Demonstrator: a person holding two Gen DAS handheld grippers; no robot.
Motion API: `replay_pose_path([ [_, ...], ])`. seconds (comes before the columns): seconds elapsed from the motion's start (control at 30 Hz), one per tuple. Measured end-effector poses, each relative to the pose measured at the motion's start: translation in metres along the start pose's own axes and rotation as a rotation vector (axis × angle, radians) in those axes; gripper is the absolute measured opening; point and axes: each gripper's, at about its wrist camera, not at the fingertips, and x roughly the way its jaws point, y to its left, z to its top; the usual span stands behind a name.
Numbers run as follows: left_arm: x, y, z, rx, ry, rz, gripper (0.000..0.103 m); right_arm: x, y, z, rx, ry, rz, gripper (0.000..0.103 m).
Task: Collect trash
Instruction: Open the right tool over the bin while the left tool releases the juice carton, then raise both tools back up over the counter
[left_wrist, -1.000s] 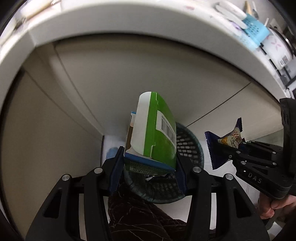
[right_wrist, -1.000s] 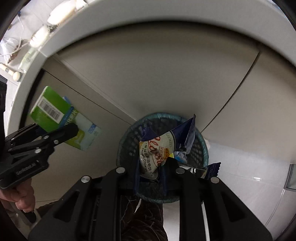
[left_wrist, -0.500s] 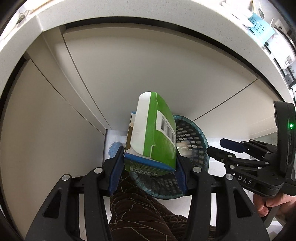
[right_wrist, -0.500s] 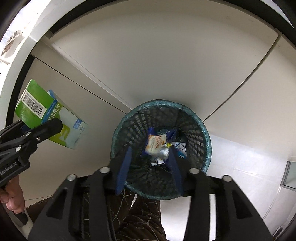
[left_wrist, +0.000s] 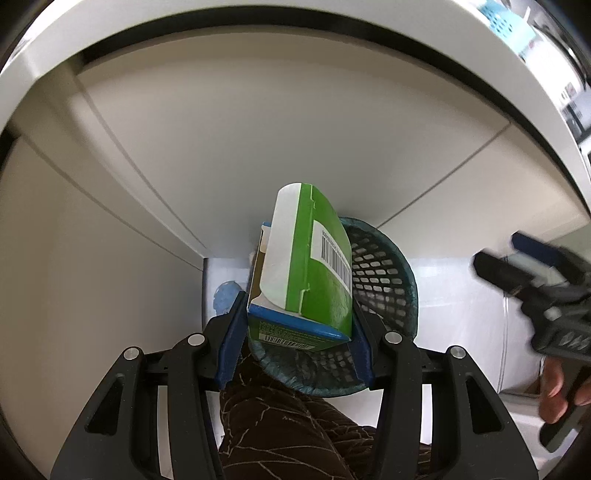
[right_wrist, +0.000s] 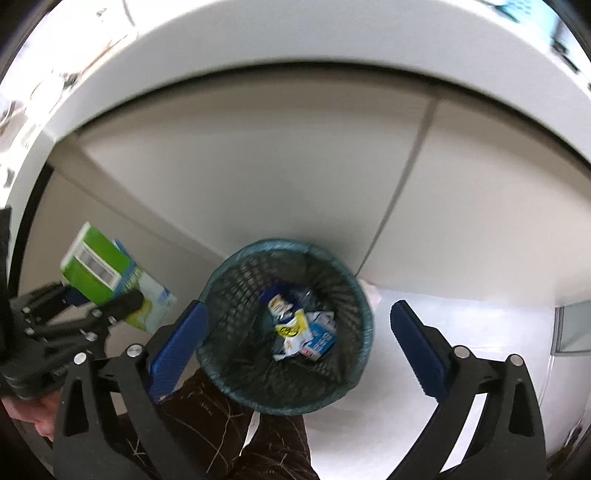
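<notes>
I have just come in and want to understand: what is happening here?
A person is collecting trash into a mesh bin. The left hand-held gripper holds a green carton above the bin. The right hand-held gripper hangs over the bin, jaws opening with nothing between them; wrappers lie inside.

The green-and-white printed cardboard carton (left_wrist: 306, 280) has a smooth, faintly glossy skin. The dark teal plastic mesh wastebasket (right_wrist: 354, 288) looks matt, its rim wrapped in thin crinkled film. The crumpled foil and paper wrappers (right_wrist: 299, 328) inside shine in places. The pale beige cabinet doors (left_wrist: 229, 133) are smooth and satin. The brown patterned trouser cloth (left_wrist: 288, 435) looks soft and dull.
</notes>
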Motion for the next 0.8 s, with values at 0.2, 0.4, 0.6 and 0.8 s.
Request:
replay_pose_path([
  [0.2, 0.011, -0.024, 0.009, 0.080, 0.008, -0.010, 0.049, -0.020, -0.027, 0.002, 0.065, -0.039, -0.031, 0.095],
  [0.4, 0.021, -0.040, 0.014, 0.142, 0.018, -0.016, 0.049, -0.034, -0.047, -0.001, 0.110, -0.063, -0.055, 0.095],
  [0.6, 0.025, -0.051, 0.013, 0.174, 0.025, -0.026, 0.051, -0.044, -0.057, -0.004, 0.124, -0.072, -0.086, 0.095],
  [0.8, 0.020, -0.056, 0.012, 0.181, 0.011, -0.028, 0.062, -0.048, -0.061, -0.006, 0.144, -0.075, -0.081, 0.095],
])
